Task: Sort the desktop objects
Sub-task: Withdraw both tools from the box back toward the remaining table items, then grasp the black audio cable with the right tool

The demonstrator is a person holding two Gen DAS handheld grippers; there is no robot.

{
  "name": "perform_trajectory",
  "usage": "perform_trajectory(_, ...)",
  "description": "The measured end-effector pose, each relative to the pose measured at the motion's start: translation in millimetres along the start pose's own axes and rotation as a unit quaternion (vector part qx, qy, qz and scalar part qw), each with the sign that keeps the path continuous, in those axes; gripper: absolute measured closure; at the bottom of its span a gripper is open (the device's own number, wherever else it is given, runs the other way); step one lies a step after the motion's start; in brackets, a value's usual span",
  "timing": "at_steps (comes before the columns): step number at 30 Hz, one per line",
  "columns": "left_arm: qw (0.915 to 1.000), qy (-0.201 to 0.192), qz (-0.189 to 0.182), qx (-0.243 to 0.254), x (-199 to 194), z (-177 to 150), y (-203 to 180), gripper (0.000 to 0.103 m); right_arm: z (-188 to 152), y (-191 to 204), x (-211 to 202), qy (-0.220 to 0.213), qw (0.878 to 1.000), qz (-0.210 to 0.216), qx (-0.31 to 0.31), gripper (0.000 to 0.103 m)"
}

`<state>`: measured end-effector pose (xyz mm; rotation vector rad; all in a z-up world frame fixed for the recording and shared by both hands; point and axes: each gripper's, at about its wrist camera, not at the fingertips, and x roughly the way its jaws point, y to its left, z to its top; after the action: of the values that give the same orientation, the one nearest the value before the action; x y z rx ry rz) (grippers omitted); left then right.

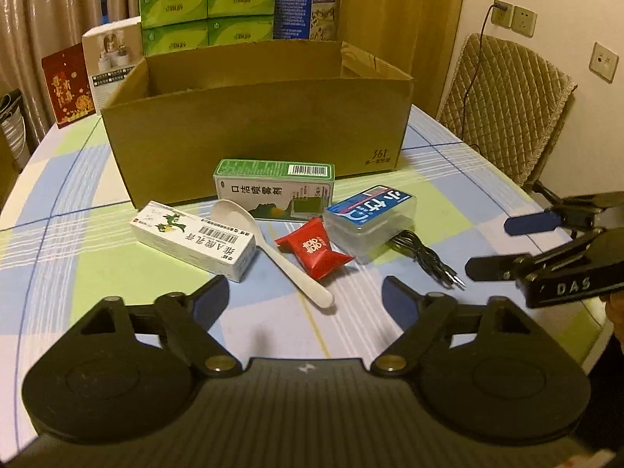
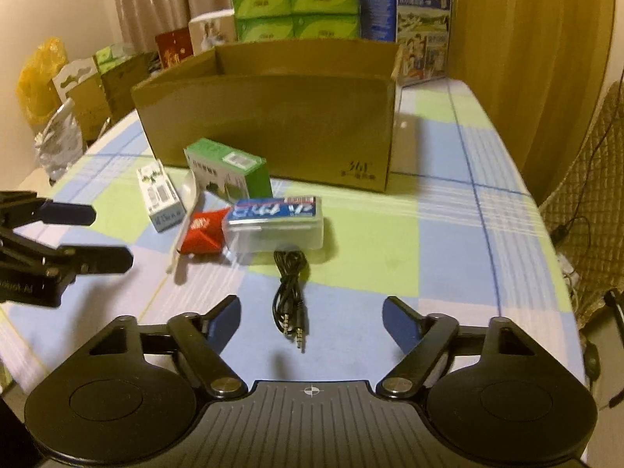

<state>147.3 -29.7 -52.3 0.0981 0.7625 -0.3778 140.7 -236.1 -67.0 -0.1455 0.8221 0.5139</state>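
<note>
With my right gripper (image 2: 310, 318) spread wide and empty over the limp, light audio cable (image 2: 290, 298), I judge its bunched middle the best hold.

The tall blue milk carton (image 2: 423, 23) behind the brown cardboard box (image 1: 257, 132) reads "纯牛奶". The green-and-white spray carton (image 1: 275, 189) on the table reads "口洁喷雾剂". The right tool (image 1: 492, 245) carries the letters "DAS" on its black body. The cardboard box's corner print is too blurred to read.
</note>
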Motion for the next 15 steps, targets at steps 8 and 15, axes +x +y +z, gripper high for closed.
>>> perform_trajectory(8,0.9998,-0.005,-0.011,-0.016,30,0,9,0.027,1,-1,22,0.005,1.000,0.002,-0.028,0.049)
perform_trajectory(15,0.9996,-0.009,-0.021,-0.016,42,5,4,0.028,0,4,35,0.012,0.999,0.011,-0.047,0.059)
